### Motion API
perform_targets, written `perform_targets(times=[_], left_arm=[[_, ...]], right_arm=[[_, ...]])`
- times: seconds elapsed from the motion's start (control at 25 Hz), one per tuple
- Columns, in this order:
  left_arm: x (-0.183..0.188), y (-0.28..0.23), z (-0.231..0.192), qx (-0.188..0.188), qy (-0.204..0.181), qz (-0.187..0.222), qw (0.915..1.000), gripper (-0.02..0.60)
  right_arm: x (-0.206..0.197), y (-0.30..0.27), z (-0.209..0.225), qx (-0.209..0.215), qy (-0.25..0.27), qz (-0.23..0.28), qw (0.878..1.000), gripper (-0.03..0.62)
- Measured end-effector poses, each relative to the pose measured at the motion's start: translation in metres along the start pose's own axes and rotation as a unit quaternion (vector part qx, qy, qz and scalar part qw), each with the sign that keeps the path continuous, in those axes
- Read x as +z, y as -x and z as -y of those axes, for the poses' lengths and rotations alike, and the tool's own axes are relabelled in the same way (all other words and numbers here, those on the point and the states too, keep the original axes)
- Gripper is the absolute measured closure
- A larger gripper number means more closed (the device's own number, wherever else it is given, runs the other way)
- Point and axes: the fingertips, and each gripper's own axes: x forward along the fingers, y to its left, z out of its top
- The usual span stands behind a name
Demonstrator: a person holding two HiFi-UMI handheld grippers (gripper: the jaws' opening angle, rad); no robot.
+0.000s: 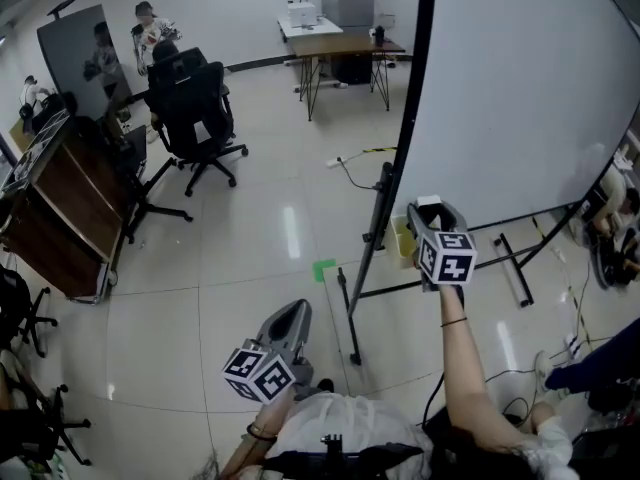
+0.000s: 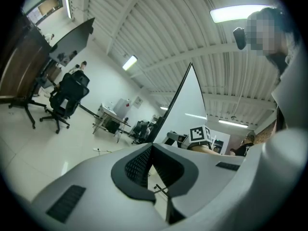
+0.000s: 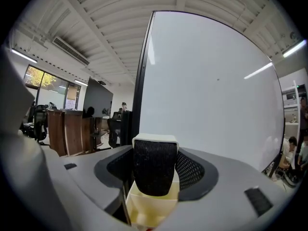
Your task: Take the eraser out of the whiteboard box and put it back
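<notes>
My right gripper [image 1: 432,211] [image 3: 155,165] is shut on the eraser [image 3: 154,170], a white-backed block with a black felt face, held upright between the jaws. The eraser's white top [image 1: 429,201] shows at the jaw tips in the head view. Just below and behind it is the cream whiteboard box [image 3: 150,205] [image 1: 403,240], open-topped, fixed at the foot of the whiteboard [image 1: 520,98] [image 3: 211,90]. My left gripper [image 1: 291,316] [image 2: 151,147] hangs lower and to the left, away from the board, with its pads meeting at the tips and nothing between them.
The whiteboard's black stand legs [image 1: 352,328] spread over the tiled floor. A black office chair [image 1: 195,113] and a wooden desk [image 1: 60,208] stand at the left, a table [image 1: 335,43] at the back. Cables [image 1: 575,343] and a seated person [image 1: 615,223] are at the right.
</notes>
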Motion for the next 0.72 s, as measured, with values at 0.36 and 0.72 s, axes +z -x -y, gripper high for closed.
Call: perform_targets(times=[0.36, 0.72], left_arm=[[0.015, 0.002, -0.033, 0.023, 0.006, 0.008, 0.9997, 0.595], [0.008, -0.004, -0.035, 0.012, 0.022, 0.004, 0.9997, 0.595]], right_arm=[[-0.059, -0.042, 0.001, -0.017, 0.026, -0.062, 0.998, 0.313], [-0.087, -0.048, 0.007, -0.03, 0.014, -0.1, 0.994, 0.25]])
